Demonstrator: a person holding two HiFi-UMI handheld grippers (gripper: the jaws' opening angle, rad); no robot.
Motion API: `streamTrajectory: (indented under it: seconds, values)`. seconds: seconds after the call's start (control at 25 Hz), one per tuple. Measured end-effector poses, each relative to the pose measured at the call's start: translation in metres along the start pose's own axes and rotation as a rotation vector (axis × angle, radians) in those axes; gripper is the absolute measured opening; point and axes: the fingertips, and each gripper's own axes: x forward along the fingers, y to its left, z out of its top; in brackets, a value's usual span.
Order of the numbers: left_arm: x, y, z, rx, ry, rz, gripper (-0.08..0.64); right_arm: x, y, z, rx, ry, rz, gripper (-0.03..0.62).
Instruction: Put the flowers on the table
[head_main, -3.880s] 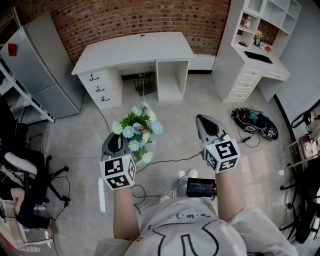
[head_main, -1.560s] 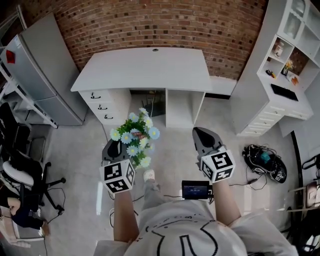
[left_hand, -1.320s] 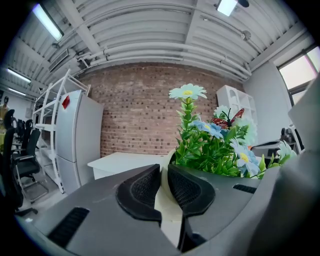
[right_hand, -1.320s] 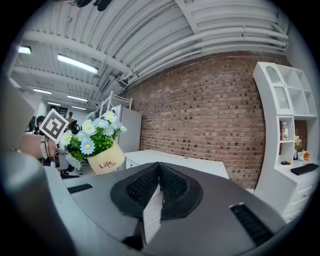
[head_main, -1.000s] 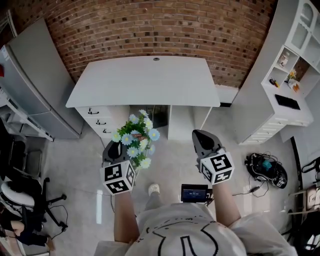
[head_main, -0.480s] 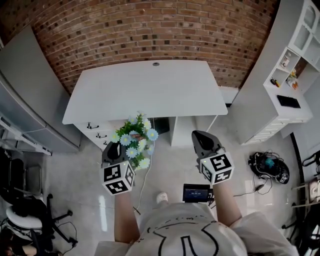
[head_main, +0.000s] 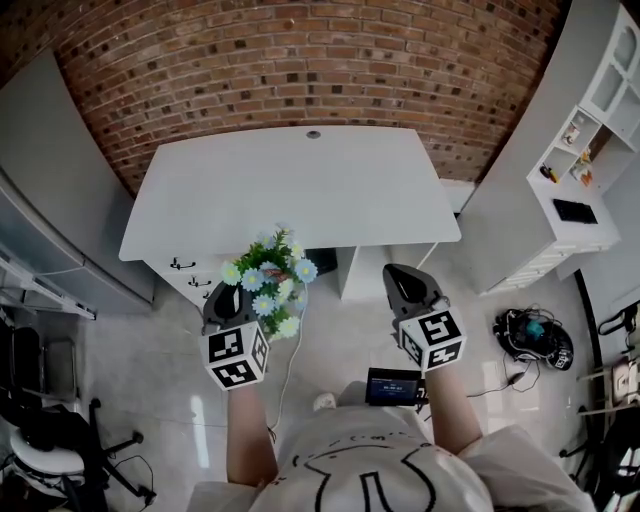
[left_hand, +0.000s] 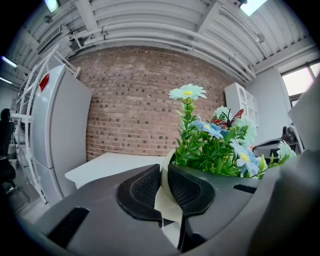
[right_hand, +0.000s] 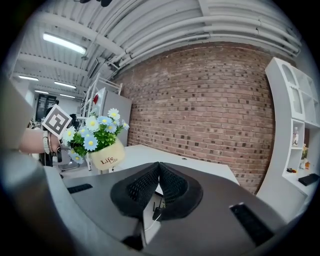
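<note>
A cream pot of blue and white flowers (head_main: 268, 278) hangs in the air just before the front edge of the white table (head_main: 300, 180). My left gripper (head_main: 226, 292) is shut on the pot's rim (left_hand: 165, 195), with the green leaves and flowers (left_hand: 215, 145) rising to the right of its jaws. The left gripper view shows the table (left_hand: 115, 162) ahead, at the brick wall. My right gripper (head_main: 398, 272) is shut with nothing in it, level with the left one. In the right gripper view the pot (right_hand: 106, 156) is at the left, beside the table (right_hand: 200, 172).
A tall grey cabinet (head_main: 50, 180) stands left of the table and a white shelf unit (head_main: 560, 170) to its right. Drawers (head_main: 185, 275) sit under the table's left side. Cables and a dark bundle (head_main: 535, 340) lie on the floor at the right, an office chair (head_main: 50, 450) at the lower left.
The person has walked toward the table, so it now lies close ahead and larger. Both grippers keep their pose, and the left one still holds the flower pot.
</note>
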Motion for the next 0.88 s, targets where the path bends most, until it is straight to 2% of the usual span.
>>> streamTrajectory:
  seconds: [0.52,0.88]
  values:
    - [0.025,0.018,0.0,0.007,0.001,0.034,0.055,0.038,-0.005,-0.006,0.014,-0.006,0.025,0.014]
    - [0.068,0.029,0.008,0.014,0.004,0.062,0.055,0.089,-0.032,-0.005,0.038,-0.014,0.047,0.014]
